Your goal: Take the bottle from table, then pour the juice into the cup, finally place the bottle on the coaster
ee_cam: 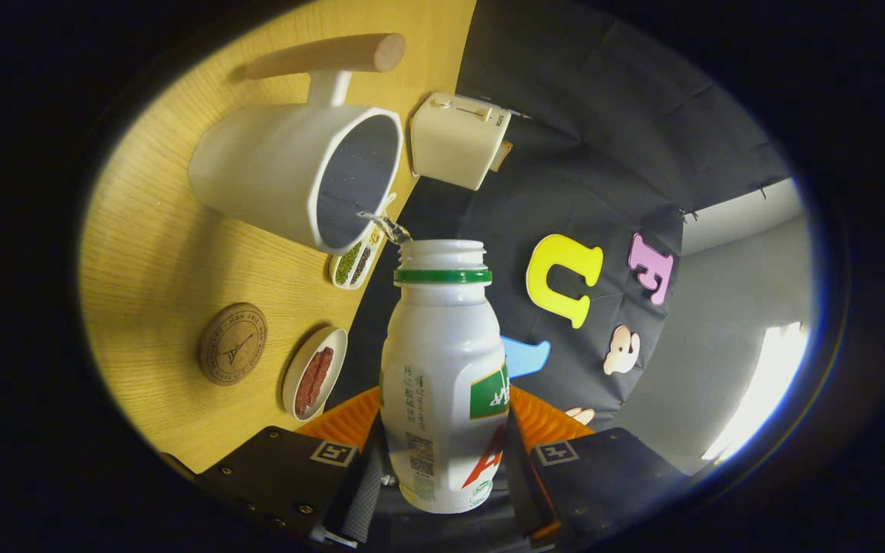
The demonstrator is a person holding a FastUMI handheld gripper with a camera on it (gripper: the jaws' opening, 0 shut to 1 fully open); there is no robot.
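My gripper is shut on a white plastic bottle with a green neck ring and no cap; the orange fingers press on both its sides. The whole view is rolled over, so the bottle is tipped toward a white cup with a wooden handle standing on the wooden table. A thin clear stream runs from the bottle's mouth to the cup's rim. A round brown coaster lies on the table, off to the side of the fingers and nearer to me than the cup.
A small round dish with something reddish-brown sits next to the coaster. A narrow dish of green and dark beans lies just beyond the cup's rim. A cream toaster stands past the cup at the table's edge.
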